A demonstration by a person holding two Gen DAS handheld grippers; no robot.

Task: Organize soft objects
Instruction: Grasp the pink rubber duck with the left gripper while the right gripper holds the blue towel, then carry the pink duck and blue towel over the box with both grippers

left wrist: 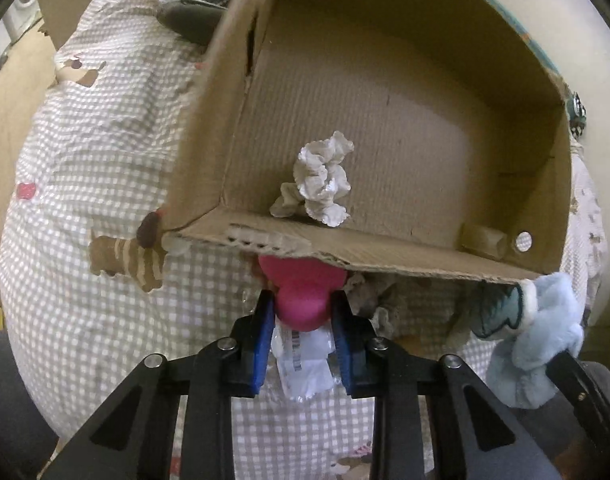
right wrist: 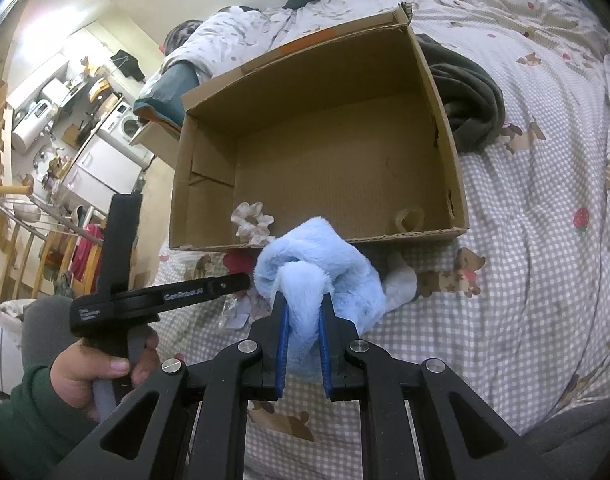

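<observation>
Soft things lie on the bed around an open cardboard box (right wrist: 329,152): the left gripper (left wrist: 303,304) pinches a pink plush piece (left wrist: 301,292) just below the box's near wall, and the right gripper (right wrist: 303,308) is clamped on a pale blue fluffy toy (right wrist: 321,264) at the same wall. White lettering on the left tool's black arm, seen from the right wrist, looks like "GenRobot.AI", though it is blurred. A crinkled packet with a barcode label (left wrist: 305,360) hangs under the pink piece; its print is too small to read. Inside the box, a cream scrunchie (left wrist: 321,180) sits at 6 o'clock near the front wall, and a small cardboard roll (left wrist: 483,240) rests in the 4 o'clock corner. A dark grey fleece (right wrist: 471,100) bunches against the box's side at 2 o'clock in the right view. The checked bedspread (right wrist: 525,200) carries dachshund and strawberry prints. At 9 o'clock, a washing machine (right wrist: 129,124) and kitchen clutter show.
</observation>
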